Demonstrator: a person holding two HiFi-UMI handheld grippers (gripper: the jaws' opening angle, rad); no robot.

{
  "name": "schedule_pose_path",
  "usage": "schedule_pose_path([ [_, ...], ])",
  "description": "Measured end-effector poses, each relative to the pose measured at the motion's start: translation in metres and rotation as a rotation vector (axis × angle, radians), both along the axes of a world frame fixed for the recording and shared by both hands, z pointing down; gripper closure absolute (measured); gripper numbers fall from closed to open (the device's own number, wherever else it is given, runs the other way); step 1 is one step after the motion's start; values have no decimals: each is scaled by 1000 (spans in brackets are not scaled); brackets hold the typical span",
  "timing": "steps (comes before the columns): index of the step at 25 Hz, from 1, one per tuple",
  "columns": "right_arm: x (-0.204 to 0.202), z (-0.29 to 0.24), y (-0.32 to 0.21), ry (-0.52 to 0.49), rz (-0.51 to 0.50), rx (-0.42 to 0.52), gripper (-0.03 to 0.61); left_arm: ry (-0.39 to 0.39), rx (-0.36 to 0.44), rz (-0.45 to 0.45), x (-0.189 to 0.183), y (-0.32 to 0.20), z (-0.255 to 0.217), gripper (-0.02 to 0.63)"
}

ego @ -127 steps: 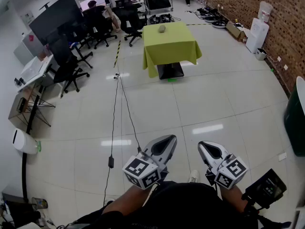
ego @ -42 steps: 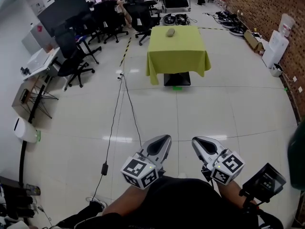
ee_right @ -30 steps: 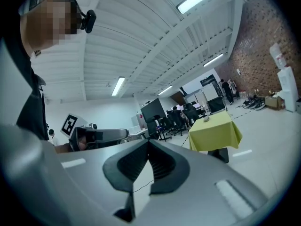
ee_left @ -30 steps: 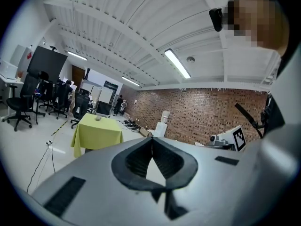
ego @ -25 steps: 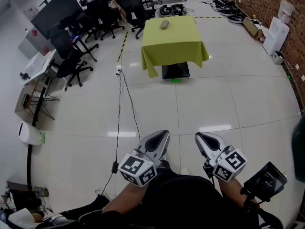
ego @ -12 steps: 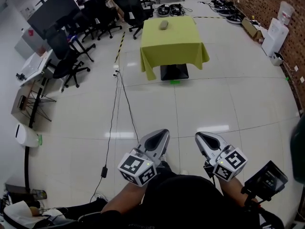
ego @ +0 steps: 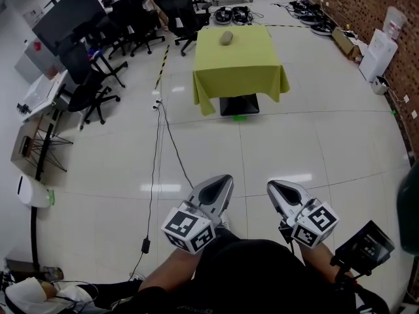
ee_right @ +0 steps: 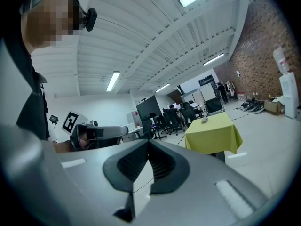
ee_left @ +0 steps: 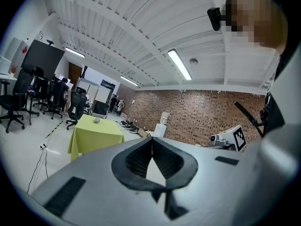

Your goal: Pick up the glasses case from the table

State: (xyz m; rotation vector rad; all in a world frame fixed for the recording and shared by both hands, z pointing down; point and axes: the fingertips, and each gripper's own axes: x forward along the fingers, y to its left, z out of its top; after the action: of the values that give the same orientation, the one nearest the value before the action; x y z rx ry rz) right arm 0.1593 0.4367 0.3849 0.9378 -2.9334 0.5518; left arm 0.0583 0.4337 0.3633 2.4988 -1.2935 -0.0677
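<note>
The grey glasses case (ego: 226,38) lies on a table with a yellow-green cloth (ego: 239,63), far ahead across the floor. It also shows small on that table (ee_left: 94,132) in the left gripper view as the case (ee_left: 96,120), and in the right gripper view as the case (ee_right: 204,120) on the table (ee_right: 214,134). My left gripper (ego: 222,183) and right gripper (ego: 275,190) are held close to my body, side by side, both shut and empty, far from the table.
Office chairs (ego: 88,90) and desks line the left side, with a large dark screen (ego: 62,18). A black cable (ego: 160,149) runs over the white tiled floor toward the table. A brick wall (ego: 366,5) with boxes and a water dispenser stands on the right.
The table has drawn slightly nearer in the head view as I walk toward it. Both grippers keep their pose in front of my body.
</note>
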Motion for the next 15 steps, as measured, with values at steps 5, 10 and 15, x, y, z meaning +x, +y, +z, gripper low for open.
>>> schedule_pose_path([
  [5,-12,-2,-24,6,28,-3,577,10,-2,27,-11,-26,-2,606],
  [10,-30,-2,-45,17,55,-11,577,24,-4,52,-29,-50,-3,606],
  [15,-53,0,-65,36,79,-18,577,40,-2,73,-53,-74,-3,606],
])
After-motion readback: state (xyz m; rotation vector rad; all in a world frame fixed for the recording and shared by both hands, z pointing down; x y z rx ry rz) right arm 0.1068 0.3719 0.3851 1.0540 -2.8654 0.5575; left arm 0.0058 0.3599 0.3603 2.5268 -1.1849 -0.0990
